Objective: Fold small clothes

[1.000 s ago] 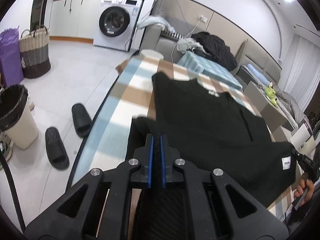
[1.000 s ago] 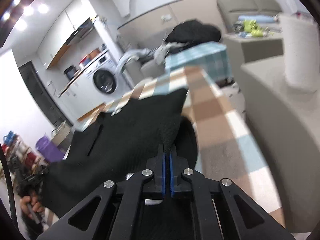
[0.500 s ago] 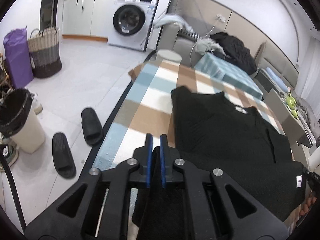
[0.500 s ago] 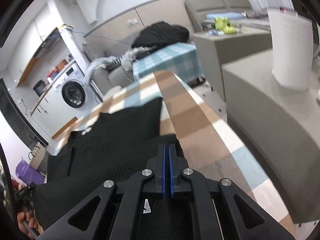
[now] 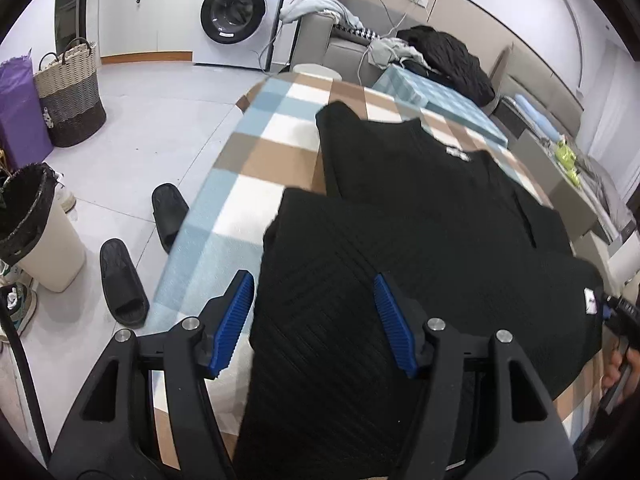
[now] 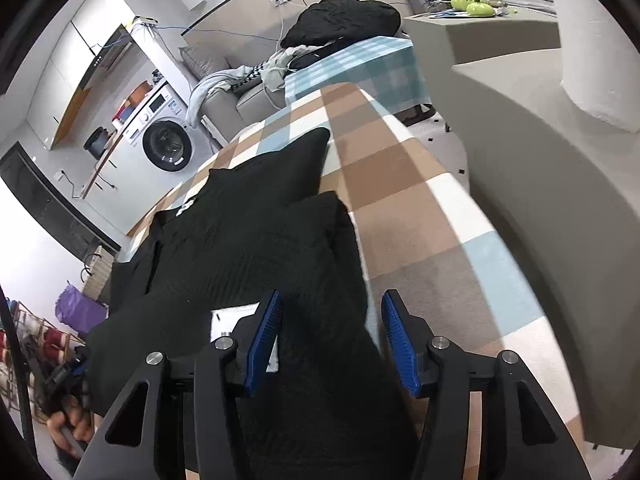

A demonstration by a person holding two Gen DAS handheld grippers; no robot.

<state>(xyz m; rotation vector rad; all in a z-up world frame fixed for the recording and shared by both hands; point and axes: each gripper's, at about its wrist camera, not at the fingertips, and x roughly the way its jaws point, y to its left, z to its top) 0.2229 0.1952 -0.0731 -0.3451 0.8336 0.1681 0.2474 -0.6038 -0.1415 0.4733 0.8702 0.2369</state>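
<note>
- Standing parted, the left gripper has just been opening; black knit lies between its blue pads, but they do not press on it.
- The right gripper has likewise just been opening, its jaws about halfway apart over the same cloth, with nothing clamped.
- Both grippers sit at the near edge of the black sweater, which spreads away from them across the checked blanket.
- The near part of the sweater is laid over onto the body, so a doubled layer sits directly ahead of each gripper, while the collar end with its small white label lies at the blanket's far end.
- Its long axis runs from the grippers toward the collar, so the next fold would likely work along or across that line.
- The left gripper is at the blanket's edge nearest the slippers; the right gripper is at the edge nearest the grey cabinet. Neither is clearly nearer the collar.
- A white tag shows just beside the right gripper's left pad.
- Hidden: the hem under both grippers, and whether a sleeve is tucked beneath the fold.
- The hand holding the right gripper is cut off at the left view's edge.
</note>
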